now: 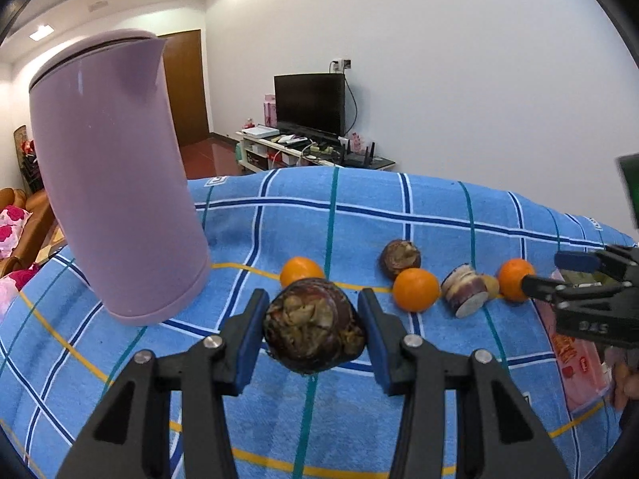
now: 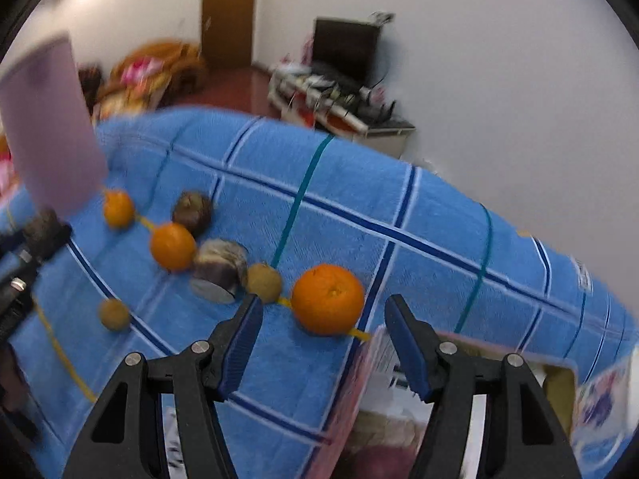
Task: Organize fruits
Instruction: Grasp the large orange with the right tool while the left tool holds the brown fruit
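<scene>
Blue checked cloth (image 2: pixel 399 207) covers your table. Your right gripper (image 2: pixel 321 343) is open and empty; the nearest orange (image 2: pixel 327 299) sits just ahead, a bit left. Farther off, your left gripper (image 1: pixel 313 331) squeezes a dark fruit (image 1: pixel 313 329).

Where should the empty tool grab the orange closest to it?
Probably around its round middle, coming down from above and just behind it. The orange sits alone on the blue cloth, stem dimple facing up, so its two sides are free. The right tool stands open wider than the orange. The small brown fruit on its left is near, so go in carefully.
</scene>
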The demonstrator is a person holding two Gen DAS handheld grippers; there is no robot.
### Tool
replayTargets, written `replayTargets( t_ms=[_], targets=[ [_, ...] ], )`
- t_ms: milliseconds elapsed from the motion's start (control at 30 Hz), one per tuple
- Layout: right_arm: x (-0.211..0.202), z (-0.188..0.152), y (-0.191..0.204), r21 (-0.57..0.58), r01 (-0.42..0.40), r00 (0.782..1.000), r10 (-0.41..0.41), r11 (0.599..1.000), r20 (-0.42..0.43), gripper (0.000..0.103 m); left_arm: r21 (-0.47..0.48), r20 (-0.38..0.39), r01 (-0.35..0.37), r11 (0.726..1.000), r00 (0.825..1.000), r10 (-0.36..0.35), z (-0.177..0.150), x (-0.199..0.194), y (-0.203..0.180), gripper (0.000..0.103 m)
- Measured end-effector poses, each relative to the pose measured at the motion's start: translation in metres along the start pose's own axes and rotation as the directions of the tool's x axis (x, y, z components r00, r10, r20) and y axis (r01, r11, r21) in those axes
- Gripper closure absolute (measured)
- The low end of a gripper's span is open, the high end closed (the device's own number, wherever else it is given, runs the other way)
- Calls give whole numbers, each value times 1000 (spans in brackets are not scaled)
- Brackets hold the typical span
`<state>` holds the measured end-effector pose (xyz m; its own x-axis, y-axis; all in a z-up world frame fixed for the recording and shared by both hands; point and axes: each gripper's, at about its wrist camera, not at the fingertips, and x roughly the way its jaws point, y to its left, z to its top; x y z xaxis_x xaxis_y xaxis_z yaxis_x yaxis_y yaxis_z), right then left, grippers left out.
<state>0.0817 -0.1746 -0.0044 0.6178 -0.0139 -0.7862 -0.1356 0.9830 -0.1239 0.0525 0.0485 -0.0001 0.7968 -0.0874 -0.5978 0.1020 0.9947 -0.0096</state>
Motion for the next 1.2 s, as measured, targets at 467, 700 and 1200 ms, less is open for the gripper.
replayTargets(
  t_ms=[467,700,1200],
  targets=[
    [52,21,19,-254,91,967,-146,963,-207,56,-13,-17,3,1000,1000,-3,0,6,3,55],
    [27,30,-2,-40,17,995,-21,999,-97,57,-24,-7,-3,1000,1000,3,-1,5,6,55],
    [-60,-58,52,228,-62,931,-27,972,365,57,47,73,-18,999,997,15,-9,-9,-18,55]
  ],
)
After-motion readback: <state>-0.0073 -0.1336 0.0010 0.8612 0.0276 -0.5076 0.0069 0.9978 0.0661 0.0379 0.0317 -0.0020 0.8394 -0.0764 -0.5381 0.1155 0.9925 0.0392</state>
